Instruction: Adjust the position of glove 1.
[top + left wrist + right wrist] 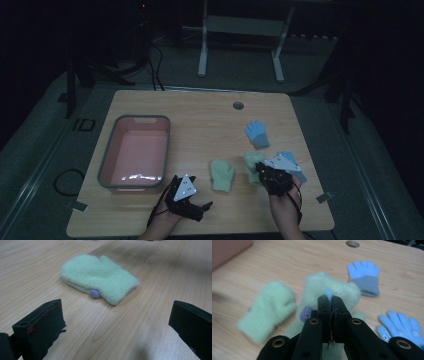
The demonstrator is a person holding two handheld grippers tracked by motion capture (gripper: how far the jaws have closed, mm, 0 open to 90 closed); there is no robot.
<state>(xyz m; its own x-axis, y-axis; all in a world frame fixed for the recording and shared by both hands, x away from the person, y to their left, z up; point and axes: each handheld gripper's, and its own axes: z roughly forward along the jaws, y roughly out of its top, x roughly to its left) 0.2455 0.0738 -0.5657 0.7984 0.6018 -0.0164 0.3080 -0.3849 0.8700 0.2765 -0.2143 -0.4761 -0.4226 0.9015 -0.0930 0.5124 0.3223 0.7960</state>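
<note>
My right gripper [330,300] is shut on a pale green mitten [322,285], pinching its fabric near a purple button; from above, the right gripper [261,169] sits over this mitten [251,162]. A second green mitten [222,176] lies flat to its left, also seen as the mitten [269,310]. My left gripper [196,196] rests near the front edge, open. In its own view the left gripper [118,315] has its jaws wide apart, with that flat mitten [100,277] lying ahead of them and untouched.
A pink bin [142,118] with a grey rim stands at the left and looks empty. One blue glove [257,134] lies behind the mittens; another blue glove [404,327] lies right of my right gripper. A cable hole [238,105] is near the far edge.
</note>
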